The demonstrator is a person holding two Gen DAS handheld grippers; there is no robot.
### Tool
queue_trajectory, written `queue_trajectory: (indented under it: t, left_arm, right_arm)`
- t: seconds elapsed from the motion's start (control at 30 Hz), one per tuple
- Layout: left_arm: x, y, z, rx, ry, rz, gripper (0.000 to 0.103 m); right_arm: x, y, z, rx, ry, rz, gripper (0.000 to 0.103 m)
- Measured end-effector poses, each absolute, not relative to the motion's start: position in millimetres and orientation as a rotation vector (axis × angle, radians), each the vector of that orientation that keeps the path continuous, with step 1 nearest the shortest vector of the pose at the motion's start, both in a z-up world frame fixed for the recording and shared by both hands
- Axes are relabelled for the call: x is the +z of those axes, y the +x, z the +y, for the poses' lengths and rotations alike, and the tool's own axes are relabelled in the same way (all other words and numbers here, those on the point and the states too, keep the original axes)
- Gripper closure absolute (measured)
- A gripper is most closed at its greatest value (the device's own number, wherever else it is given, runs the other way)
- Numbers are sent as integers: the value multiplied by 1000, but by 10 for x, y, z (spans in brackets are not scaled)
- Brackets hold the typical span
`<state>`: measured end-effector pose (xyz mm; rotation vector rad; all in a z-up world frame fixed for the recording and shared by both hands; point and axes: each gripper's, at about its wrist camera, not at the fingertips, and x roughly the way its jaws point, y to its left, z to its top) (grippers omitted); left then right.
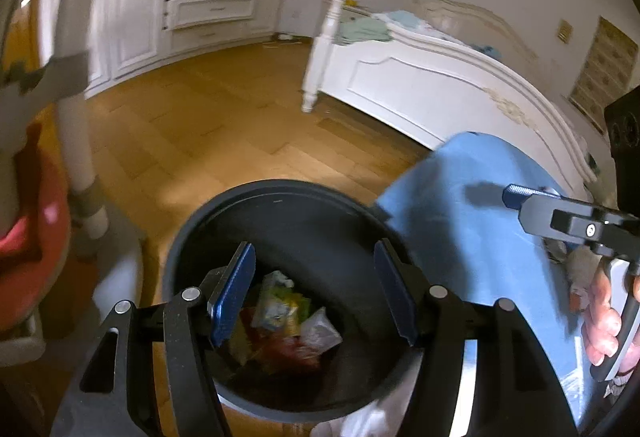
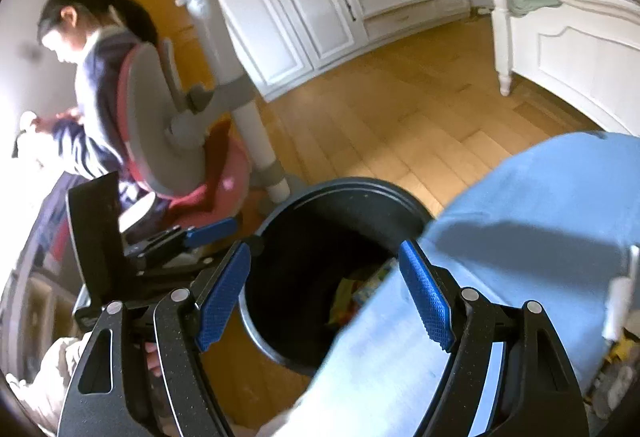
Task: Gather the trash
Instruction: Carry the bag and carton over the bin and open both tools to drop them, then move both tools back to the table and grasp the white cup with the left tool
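While both grippers tilt downward over the dark round bin (image 1: 280,221), their jaws stand apart and hold nothing. Left gripper (image 1: 314,293): directly above the bin's mouth, blue pads either side of the wrappers (image 1: 288,321) lying at the bottom. Right gripper (image 2: 326,297): above the bin's near rim, beside a blue cloth (image 2: 520,229); a hand (image 1: 604,317) grips its handle. Wooden floor (image 1: 224,117), white bed (image 1: 440,85) and a seated person (image 2: 100,77) in the background.
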<state>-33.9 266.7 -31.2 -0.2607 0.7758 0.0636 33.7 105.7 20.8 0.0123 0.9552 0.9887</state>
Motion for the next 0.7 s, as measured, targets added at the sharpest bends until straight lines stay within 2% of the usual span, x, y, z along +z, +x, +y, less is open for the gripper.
queue_trajectory:
  t: [0.3, 0.5, 0.7]
  left_arm:
    - [-16, 71, 1605, -209, -167, 781, 41]
    - [-9, 405, 1007, -340, -141, 816, 41]
    - [-196, 769, 588, -383, -147, 884, 41]
  right_arm:
    - [374, 543, -271, 852, 128, 907, 27]
    - [370, 746, -1185, 689, 77, 863, 27]
    - [218, 1032, -1783, 589, 75, 883, 38]
